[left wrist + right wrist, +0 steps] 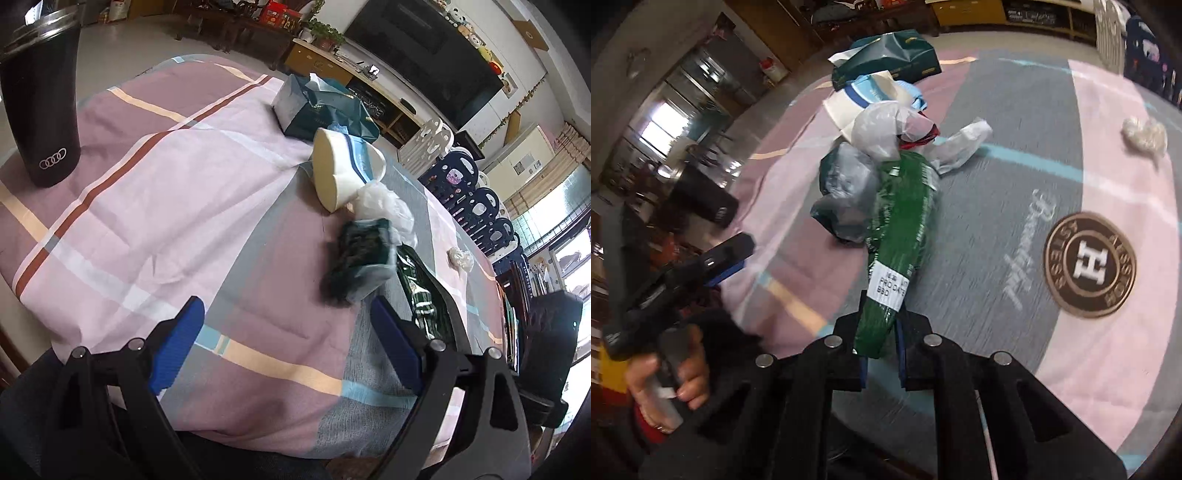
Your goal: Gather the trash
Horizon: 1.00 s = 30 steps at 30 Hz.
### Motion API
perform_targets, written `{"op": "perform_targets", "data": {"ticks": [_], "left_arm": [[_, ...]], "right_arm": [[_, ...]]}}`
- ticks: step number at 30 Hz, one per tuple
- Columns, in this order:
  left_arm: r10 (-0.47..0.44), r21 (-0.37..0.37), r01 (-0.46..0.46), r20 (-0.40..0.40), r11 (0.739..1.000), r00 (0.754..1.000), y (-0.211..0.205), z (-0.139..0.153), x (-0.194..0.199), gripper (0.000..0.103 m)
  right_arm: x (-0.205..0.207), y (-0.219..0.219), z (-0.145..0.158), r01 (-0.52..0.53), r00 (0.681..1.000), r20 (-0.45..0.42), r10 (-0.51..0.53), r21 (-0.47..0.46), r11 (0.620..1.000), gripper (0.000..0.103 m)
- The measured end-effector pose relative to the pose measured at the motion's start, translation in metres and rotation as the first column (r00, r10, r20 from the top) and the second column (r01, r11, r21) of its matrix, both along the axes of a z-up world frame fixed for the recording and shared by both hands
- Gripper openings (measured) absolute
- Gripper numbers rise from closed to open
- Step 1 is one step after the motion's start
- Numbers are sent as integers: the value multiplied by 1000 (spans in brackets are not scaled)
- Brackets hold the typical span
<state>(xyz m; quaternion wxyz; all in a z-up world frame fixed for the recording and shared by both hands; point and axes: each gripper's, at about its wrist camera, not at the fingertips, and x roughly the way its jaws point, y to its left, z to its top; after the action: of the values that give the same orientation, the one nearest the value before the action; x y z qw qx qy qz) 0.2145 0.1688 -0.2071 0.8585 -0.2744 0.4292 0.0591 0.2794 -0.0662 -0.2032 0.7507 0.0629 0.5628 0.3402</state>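
Right gripper (882,354) clamped on tail of green wrapper (897,236), pinching thin end so it lifts clear of trash pile (864,147) mid-bench (1015,192). Left gripper (284,339) wide open, empty, hovering near pile, ready for next piece. Crumpled wad (1143,134) lies apart.

The tablecloth (155,192) was matt woven cloth. At its 10 o'clock, the black tumbler (44,110) looked smooth, satin, with a shiny rim. The green wrapper (901,221) was glossy plastic film with a paper label. The paper cup (343,166) looked matt. At 3 o'clock, the crumpled wad (460,259) seemed thin translucent plastic.
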Motion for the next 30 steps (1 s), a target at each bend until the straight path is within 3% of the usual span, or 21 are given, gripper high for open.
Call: {"op": "perform_targets", "data": {"ticks": [3,7,10,14,16,18,21,26,30], "left_arm": [[2,4,-2,1,1000,1000,-1,0,0,91],[6,9,-6,2,1000,1000,-1,1,-3,91],[6,7,-6,-4,1000,1000,0,-1,-1,91],[3,5,-3,-9,1000,1000,1,-2,-1,91],[1,6,-1,-12,1000,1000,0,-2,-1,91],[-1,5,2,-14,1000,1000,0,-3,-1,91],[-6,4,6,-18,1000,1000,0,-3,0,91],[-2,-2,2,-20,1000,1000,1,-4,1,91],[-1,-9,0,-25,1000,1000,2,-5,4,91]], "right_arm": [[-6,-25,-3,78,996,-42,-76,31,997,19],[-1,-62,-6,279,960,-45,-278,23,960,59],[-1,-90,-6,435,900,16,-435,-40,899,63],[5,-101,-1,533,846,126,-518,-154,832,63],[6,-101,6,556,830,191,-524,-198,807,63],[3,-96,14,551,827,254,-501,-189,813,63],[6,-63,21,471,862,336,-380,-253,845,69],[8,-24,4,376,896,377,-235,-363,852,70],[6,-12,-13,348,909,373,-185,-434,831,69]]}}
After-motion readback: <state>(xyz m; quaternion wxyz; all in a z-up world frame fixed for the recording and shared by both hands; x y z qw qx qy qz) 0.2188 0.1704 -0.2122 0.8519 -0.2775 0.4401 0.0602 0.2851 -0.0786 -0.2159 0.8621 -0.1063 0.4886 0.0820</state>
